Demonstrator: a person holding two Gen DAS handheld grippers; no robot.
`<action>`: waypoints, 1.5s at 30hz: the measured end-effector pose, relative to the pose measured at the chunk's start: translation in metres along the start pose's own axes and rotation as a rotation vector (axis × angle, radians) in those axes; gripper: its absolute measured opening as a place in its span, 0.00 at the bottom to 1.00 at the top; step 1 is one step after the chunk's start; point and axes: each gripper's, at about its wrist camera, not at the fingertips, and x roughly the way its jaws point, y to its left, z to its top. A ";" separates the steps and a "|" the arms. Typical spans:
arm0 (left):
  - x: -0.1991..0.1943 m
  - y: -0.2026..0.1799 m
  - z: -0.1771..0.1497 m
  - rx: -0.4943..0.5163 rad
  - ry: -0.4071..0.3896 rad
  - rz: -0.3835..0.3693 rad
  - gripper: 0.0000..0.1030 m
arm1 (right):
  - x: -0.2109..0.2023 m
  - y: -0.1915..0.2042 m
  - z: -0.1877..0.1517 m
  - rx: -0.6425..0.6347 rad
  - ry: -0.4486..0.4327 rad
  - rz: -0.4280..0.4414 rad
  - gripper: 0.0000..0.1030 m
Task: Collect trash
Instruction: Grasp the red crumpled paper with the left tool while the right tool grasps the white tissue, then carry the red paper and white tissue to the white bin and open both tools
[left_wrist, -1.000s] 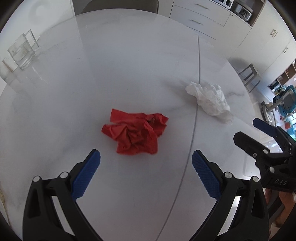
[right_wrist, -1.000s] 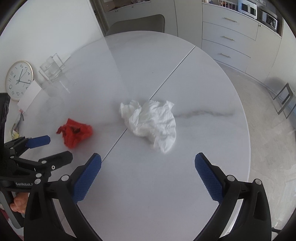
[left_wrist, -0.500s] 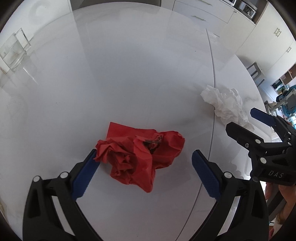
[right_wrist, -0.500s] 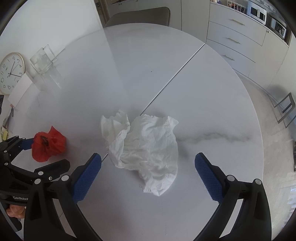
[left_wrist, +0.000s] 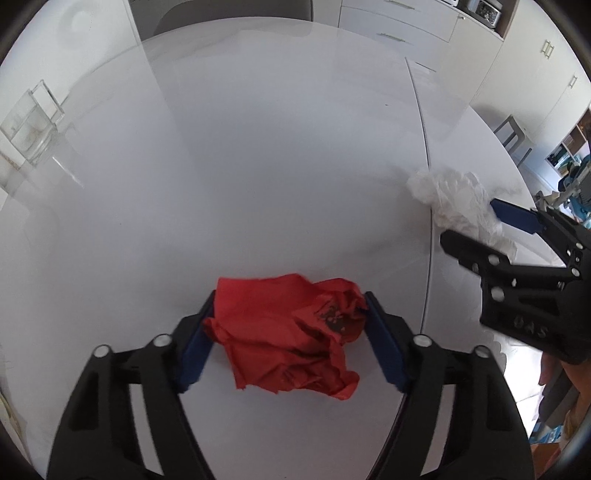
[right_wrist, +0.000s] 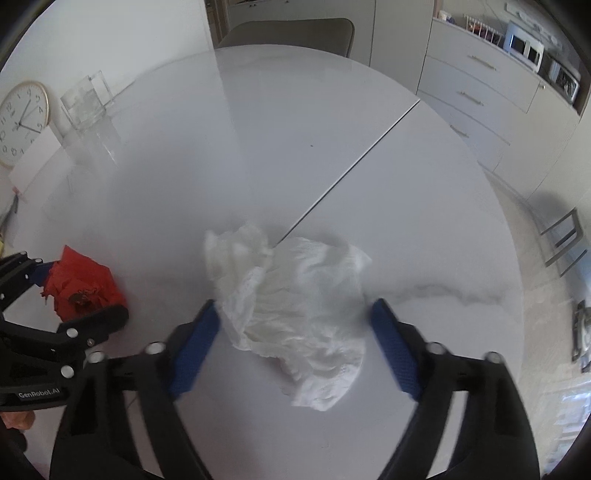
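Note:
A crumpled red paper (left_wrist: 291, 328) lies on the white round table (left_wrist: 258, 166). My left gripper (left_wrist: 290, 332) is around it, its blue pads touching the paper on both sides as the jaws narrow. A crumpled white tissue (right_wrist: 295, 310) lies over the table's seam. My right gripper (right_wrist: 297, 343) is around it, the left pad touching its edge, the right pad close beside it. The red paper also shows in the right wrist view (right_wrist: 81, 284), and the tissue in the left wrist view (left_wrist: 454, 203).
A clear glass container (right_wrist: 83, 101) stands at the table's far left edge, with a wall clock (right_wrist: 22, 122) leaning beside it. A chair back (right_wrist: 288, 33) is at the far side. Cabinets (right_wrist: 480, 81) and a stool (right_wrist: 565, 236) are to the right.
Both grippers have moved forward over their pieces of trash and their jaws have narrowed from wide open to close around the red paper and the white tissue.

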 end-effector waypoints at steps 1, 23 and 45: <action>-0.001 -0.002 0.000 0.009 -0.005 0.008 0.58 | -0.001 0.001 0.001 -0.009 -0.001 -0.010 0.52; -0.087 -0.021 -0.041 0.034 -0.081 -0.003 0.32 | -0.089 -0.002 -0.032 0.093 -0.054 0.100 0.21; -0.197 -0.126 -0.202 0.263 -0.015 -0.222 0.32 | -0.262 -0.012 -0.256 0.333 -0.093 0.011 0.22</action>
